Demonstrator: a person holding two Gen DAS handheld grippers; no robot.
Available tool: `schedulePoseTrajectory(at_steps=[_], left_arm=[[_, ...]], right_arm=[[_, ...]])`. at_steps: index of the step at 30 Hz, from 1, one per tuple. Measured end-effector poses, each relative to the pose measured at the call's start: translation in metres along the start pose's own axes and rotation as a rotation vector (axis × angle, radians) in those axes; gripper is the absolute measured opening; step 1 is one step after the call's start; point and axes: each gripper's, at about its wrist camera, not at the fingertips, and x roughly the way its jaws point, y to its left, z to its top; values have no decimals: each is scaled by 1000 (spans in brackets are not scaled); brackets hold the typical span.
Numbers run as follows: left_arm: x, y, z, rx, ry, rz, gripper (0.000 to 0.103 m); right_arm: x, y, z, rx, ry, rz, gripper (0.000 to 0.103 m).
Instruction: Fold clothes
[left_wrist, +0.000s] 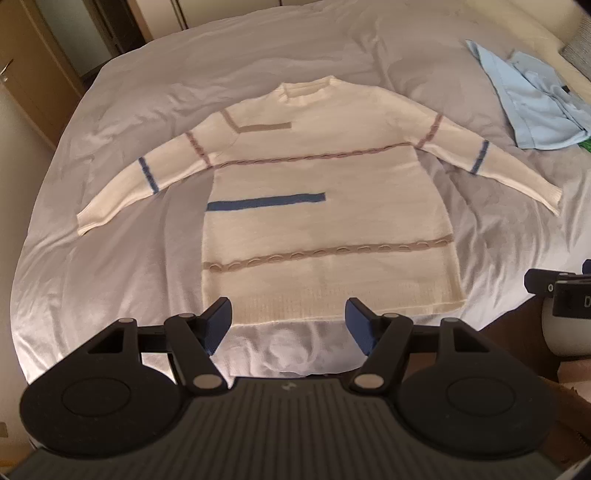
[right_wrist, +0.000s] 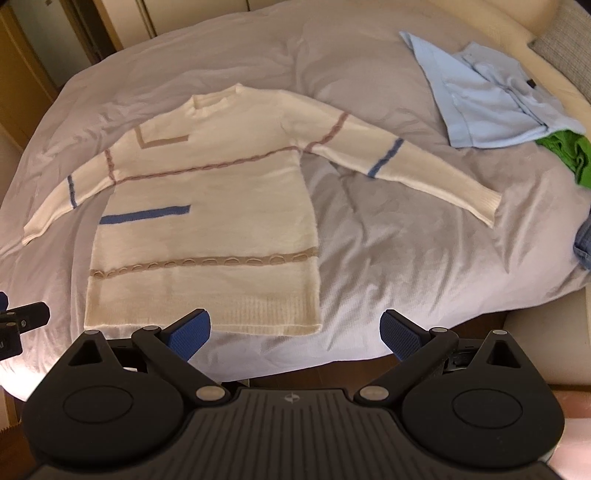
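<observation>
No container is in view; the bed (left_wrist: 110, 122) carries all items on its pale grey cover.

Sweater (left_wrist: 325, 229): cream knit with blue, tan and mauve stripes, laid flat near the middle of the bed, front or back side not determinable. Its long axis runs from the ribbed hem (left_wrist: 332, 299), at the near edge of the bed, to the collar (left_wrist: 306, 88), pointing away from the cameras. Both sleeves are spread outward and angled slightly back toward the near side, with cuffs resting on the cover. The body shows no fold.

Left gripper (left_wrist: 288, 321): fingers spread wide, nothing between them, positioned just short of the hem and not touching it. Right gripper (right_wrist: 295, 332): fingers spread wide, empty, at the hem's right corner, over bare cover.

Other items: a light blue shirt (right_wrist: 487, 99) lies rumpled at the far right of the bed, well apart from the sweater; a green garment (right_wrist: 569, 151) touches its near corner; denim (right_wrist: 583, 240) shows at the right edge.

Open room: bare cover lies beyond the collar and between the right sleeve and the blue shirt. The hem sits close to the near bed edge.
</observation>
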Motion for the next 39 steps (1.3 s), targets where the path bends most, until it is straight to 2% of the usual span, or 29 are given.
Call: schedulePoseTrajectory(at_steps=[13,23,27,33,36,39], left_arm=[[4,40,-7,-89,17,38,65],[35,76,3,-146,58,27,65],[62,97,17,-168,80,8,65],[123,142,44,-247,147,-35,65],[163,169,54,-296,169,-38,65],[206,201,58,-385,193,-43,65]], right_arm=[[7,38,14,-84,-7,42,101],[30,70,37,-123,19,29,101],[46,85,51,-135,38,19,101],[85,104,85,-95,77,-12,101],[116,113,103,-71,104,-34,101],[159,123,118,-41,126,-30,101]])
